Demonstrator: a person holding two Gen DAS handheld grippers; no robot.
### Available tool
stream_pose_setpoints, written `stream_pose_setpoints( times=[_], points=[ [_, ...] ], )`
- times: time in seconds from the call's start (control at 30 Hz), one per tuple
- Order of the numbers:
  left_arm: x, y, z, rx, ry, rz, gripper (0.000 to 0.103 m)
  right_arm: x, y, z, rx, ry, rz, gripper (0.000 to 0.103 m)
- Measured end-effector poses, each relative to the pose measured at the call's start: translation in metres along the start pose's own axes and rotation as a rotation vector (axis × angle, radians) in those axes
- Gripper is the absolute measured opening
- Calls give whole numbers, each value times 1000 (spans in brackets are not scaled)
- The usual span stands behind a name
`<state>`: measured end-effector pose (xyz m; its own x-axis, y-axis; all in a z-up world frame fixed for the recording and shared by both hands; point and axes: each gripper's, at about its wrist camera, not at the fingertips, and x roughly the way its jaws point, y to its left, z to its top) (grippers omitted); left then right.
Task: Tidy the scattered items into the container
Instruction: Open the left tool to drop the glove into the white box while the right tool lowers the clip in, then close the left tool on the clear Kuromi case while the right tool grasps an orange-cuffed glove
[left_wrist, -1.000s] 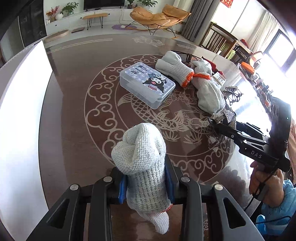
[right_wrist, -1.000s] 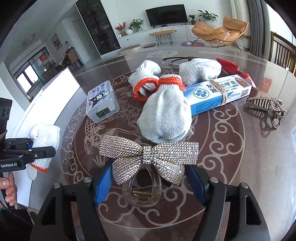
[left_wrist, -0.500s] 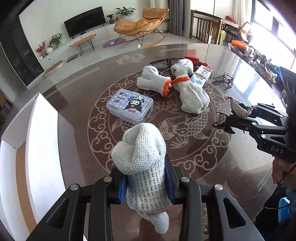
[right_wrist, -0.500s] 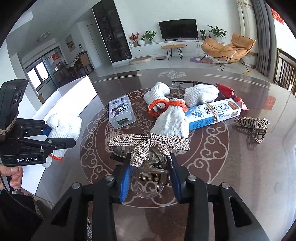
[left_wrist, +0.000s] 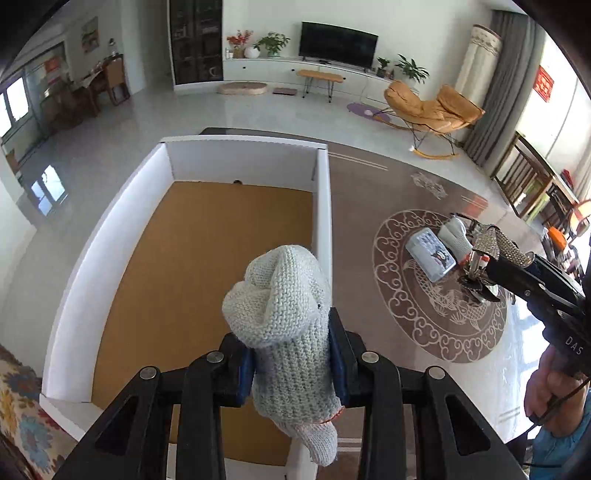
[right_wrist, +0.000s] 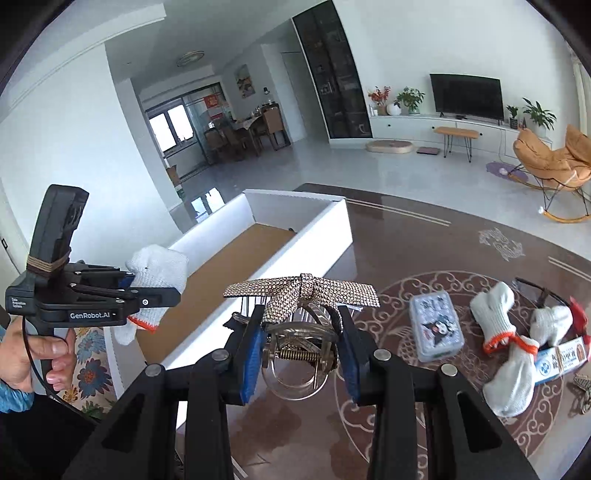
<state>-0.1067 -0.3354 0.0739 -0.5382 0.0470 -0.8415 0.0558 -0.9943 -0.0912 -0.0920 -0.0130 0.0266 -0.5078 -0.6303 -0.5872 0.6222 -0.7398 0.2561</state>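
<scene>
My left gripper pinches the soft, light knit glove mid-body, white box just ahead below. Right gripper clamps the bow hair clip at its rigid, probably brittle spring base.

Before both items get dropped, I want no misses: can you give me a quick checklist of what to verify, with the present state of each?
1. Left gripper shut on the knitted glove: ok.
2. Glove over the open white box, near its right wall: ok, barely.
3. Box floor bare where the glove would land: ok.
4. Right gripper gripping the rhinestone bow hair clip; its jaws have just been closing on it: ok.
5. Hair clip over the box: not ok, it hangs beside the wall, above the table.
6. Grippers apart from each other: ok.
</scene>
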Motion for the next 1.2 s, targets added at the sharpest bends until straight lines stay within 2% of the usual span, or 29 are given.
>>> stream_pose_setpoints(
  times=[0.1, 0.17, 0.23, 0.3, 0.33, 0.4, 0.43, 0.53, 0.6, 0.7, 0.83, 0.93, 1.0, 1.1, 1.2],
  points=[
    [14, 58, -6, -114, 20, 92, 34, 50, 57, 35, -91, 28, 76, 37],
    [28, 82, -16, -167, 54, 136, 34, 92, 92, 45, -148, 97, 119, 37],
    [44, 100, -26, -237, 101, 141, 37, 130, 116, 44, -186, 161, 126, 37],
    [56, 115, -36, -321, 158, 114, 43, 167, 127, 36, -188, 258, 147, 38],
    [60, 122, -39, -356, 175, 115, 46, 182, 127, 32, -169, 304, 137, 40],
    [60, 128, -43, -382, 176, 156, 81, 200, 123, 24, -112, 359, 148, 51],
    [58, 129, -44, -382, 167, 174, 87, 203, 120, 23, -90, 365, 151, 59],
    [53, 125, -41, -375, 137, 202, 91, 193, 110, 21, -41, 331, 173, 61],
    [47, 119, -38, -366, 111, 195, 98, 180, 106, 20, -24, 307, 181, 61],
    [35, 95, -25, -295, 68, 177, 99, 139, 90, 6, 10, 226, 200, 61],
    [23, 28, -6, -90, 21, 155, 99, 77, 35, -45, 78, 137, 142, 61],
    [28, -39, 8, 98, 15, 131, 99, 25, -31, -96, 175, 87, 55, 61],
    [39, -81, 13, 186, 48, 98, 99, -8, -77, -127, 246, 61, -10, 61],
    [66, -135, 21, 234, 119, 37, 99, -44, -142, -153, 304, 50, -143, 61],
    [72, -181, 11, 297, 125, 40, 99, -53, -193, -156, 329, 83, -256, 61]
  ],
)
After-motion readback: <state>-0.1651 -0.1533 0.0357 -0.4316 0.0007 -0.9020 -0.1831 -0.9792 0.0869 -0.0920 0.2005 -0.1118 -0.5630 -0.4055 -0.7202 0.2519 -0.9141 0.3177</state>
